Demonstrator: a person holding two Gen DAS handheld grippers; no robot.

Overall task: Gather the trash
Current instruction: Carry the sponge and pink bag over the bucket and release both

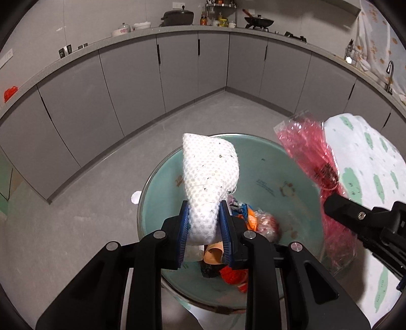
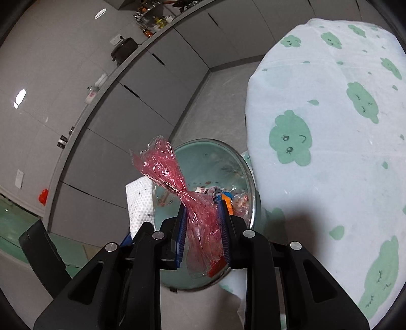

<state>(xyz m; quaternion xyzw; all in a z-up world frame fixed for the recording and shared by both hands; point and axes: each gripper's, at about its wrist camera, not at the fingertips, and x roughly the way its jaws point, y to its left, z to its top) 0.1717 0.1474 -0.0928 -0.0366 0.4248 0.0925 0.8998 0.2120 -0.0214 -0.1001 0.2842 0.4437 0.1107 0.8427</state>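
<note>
A red object [image 1: 10, 93] lay at the far left on the grey kitchen counter [image 1: 83, 52], too small and blurred to identify, above the run of grey cabinets [image 1: 132, 78]. On the floor, a small white scrap [image 1: 136, 197] lay just beside the bin, half cut off by its rim.

The left gripper [image 1: 204, 221] was clamped on a white dotted paper towel [image 1: 210, 175], its blue pads pressed against the towel's lower end while the speckled upper part rose over the open trash bin [image 1: 299, 162]. The towel and the gripper's black body hid much of the bin's contents; only part of a mixed heap of trash [image 1: 256, 223] — orange, red, blue and clear wrappers — showed at the bottom, the single pieces hard to tell apart. The bin's near rim was cut off behind the gripper.

Farther back on the counter stood a dark lidded pot [image 1: 177, 17] and a wok [image 1: 258, 21].

The right gripper [image 2: 203, 220] was closed on a crumpled pink cellophane wrapper [image 2: 177, 177], pinched at its lower half, its twisted waist and flared top held over the bin's edge. In the left view only one black arm of that gripper showed, its fingers hidden behind the wrapper.

At far right, a white cloth with green cartoon prints [image 2: 330, 152] filled the frame, covering part of the bin's far side and whatever lay beneath it.
</note>
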